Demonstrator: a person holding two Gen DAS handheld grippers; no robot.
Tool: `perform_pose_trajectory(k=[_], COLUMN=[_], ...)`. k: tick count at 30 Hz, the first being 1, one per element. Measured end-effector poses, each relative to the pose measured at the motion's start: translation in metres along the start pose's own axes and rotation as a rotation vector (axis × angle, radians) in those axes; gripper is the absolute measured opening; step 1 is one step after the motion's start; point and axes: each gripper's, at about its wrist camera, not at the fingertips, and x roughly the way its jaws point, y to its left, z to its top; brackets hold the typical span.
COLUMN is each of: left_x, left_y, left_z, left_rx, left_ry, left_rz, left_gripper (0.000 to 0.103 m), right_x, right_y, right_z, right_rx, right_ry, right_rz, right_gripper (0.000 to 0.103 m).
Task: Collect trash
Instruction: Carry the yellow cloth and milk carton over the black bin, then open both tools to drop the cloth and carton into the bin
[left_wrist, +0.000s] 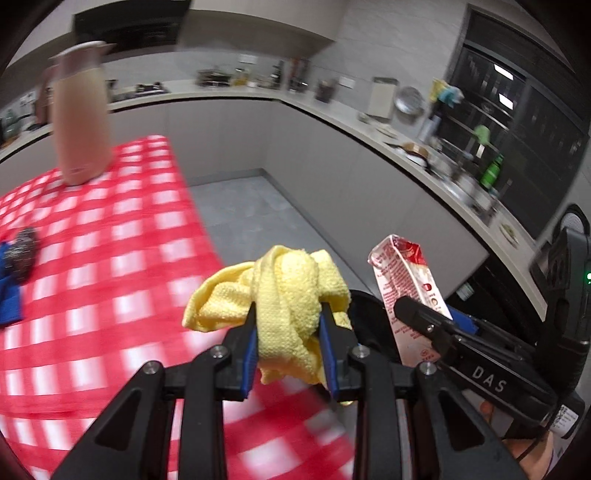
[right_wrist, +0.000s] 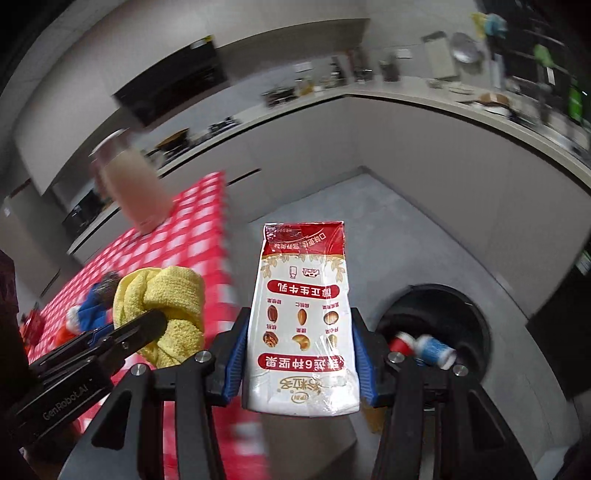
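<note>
Left hand-held gripper (left_wrist: 288, 328): clamped tight on yellow cloth (left_wrist: 280, 291).
Right hand-held gripper (right_wrist: 299, 350): part-open, gripping milk carton (right_wrist: 301, 325).
Advice: centre each load over black bin (right_wrist: 461, 317) before releasing.

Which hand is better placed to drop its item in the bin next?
Probably the right. Its gripper holds the carton beside the open bin on the floor. The left gripper holds the yellow cloth near the table edge, farther away.
</note>
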Motion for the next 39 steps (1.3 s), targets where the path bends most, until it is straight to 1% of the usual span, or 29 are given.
perform_pose_trajectory(k=[3,6,10,13,17,21,24,27,28,29,30,31,32,35,39], left_x=[0.016,0.029,0.049,0.065,0.093,0.115,0.131,0.146,0.149,0.152,0.154,0.154,0.153,0.146,0.126], left_y=[-0.025,-0.047,-0.069,-0.084,-0.103,-0.111,-0.116,-0.117,-0.116,-0.116,-0.117,-0.117,-0.117,-0.116,-0.109], left_z=[0.001,-0.001,-0.004,-0.01,-0.017,-0.024,-0.026,-0.028,-0.028,-0.027,-0.024,-0.023,-0.02,-0.011,0.002], left_rx=[0.026,0.043,0.05,0.055,0.063,0.062,0.06,0.045,0.035,0.023,0.021,0.024,0.028,0.026,0.015], left_ry=[0.024,0.052,0.085,0.114,0.155,0.19,0.212,0.242,0.248,0.253,0.251,0.245,0.238,0.199,0.149], left_rz=[-0.037,-0.065,-0.085,-0.086,-0.068,-0.041,-0.016,0.014,0.018,0.014,0.015,0.023,0.03,0.028,0.027], left_gripper=[0.031,0.031,0.031,0.031,0.031,0.031,0.031,0.038,0.042,0.044,0.046,0.049,0.05,0.05,0.052], right_x=[-0.008,-0.015,-0.016,-0.008,0.007,0.027,0.045,0.063,0.069,0.073,0.076,0.077,0.077,0.071,0.06], right_y=[-0.037,-0.065,-0.096,-0.119,-0.154,-0.173,-0.184,-0.195,-0.2,-0.202,-0.205,-0.206,-0.208,-0.21,-0.202], right_z=[-0.001,-0.002,-0.004,-0.007,-0.011,-0.012,-0.011,-0.007,-0.005,-0.004,-0.002,0.0,0.003,0.01,0.02], right_rx=[0.043,0.07,0.09,0.098,0.122,0.125,0.123,0.132,0.14,0.144,0.148,0.15,0.151,0.151,0.15], right_ry=[0.0,0.002,0.014,0.042,0.085,0.125,0.156,0.183,0.193,0.199,0.196,0.19,0.184,0.154,0.123], right_rz=[-0.047,-0.084,-0.119,-0.138,-0.141,-0.133,-0.112,-0.088,-0.082,-0.082,-0.082,-0.086,-0.09,-0.088,-0.078], right_gripper=[0.052,0.052,0.052,0.052,0.052,0.052,0.052,0.053,0.053,0.058,0.063,0.063,0.063,0.063,0.063])
